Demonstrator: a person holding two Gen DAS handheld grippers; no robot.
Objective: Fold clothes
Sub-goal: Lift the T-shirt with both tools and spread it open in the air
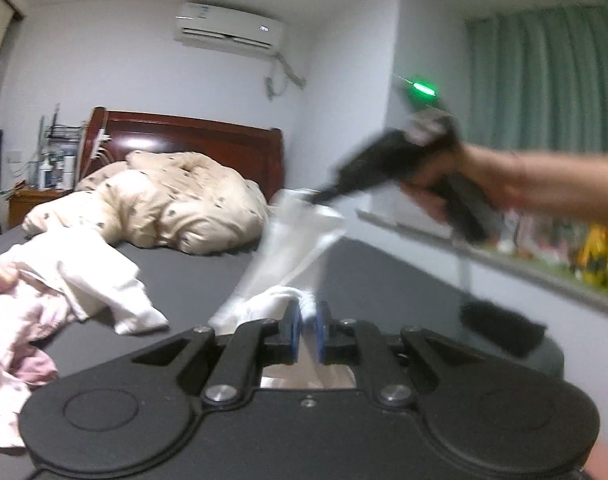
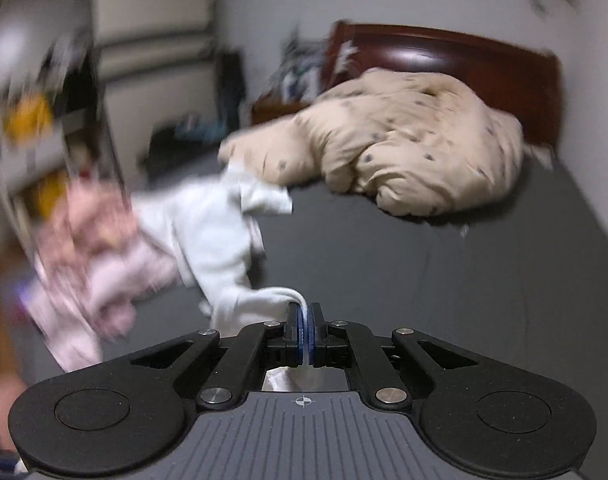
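L claw (image 1: 308, 320) pinched on white garment (image 1: 287, 248); R claw (image 2: 307, 322) clamped on its other edge. Garment hangs taut btwn them above bed (image 1: 364, 280). Keep both edges level, tension even, w/o twisting, then lay flat.

Dim indoor light; heavy motion blur; fisheye bending edges; headboard (image 2: 444, 56) glare.

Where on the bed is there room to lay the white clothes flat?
The dark sheet is bare in front of the beige quilt and right of the white garment. The crowded side is where the pink clothes are heaped against that garment. Both grippers are clamped on white cloth.
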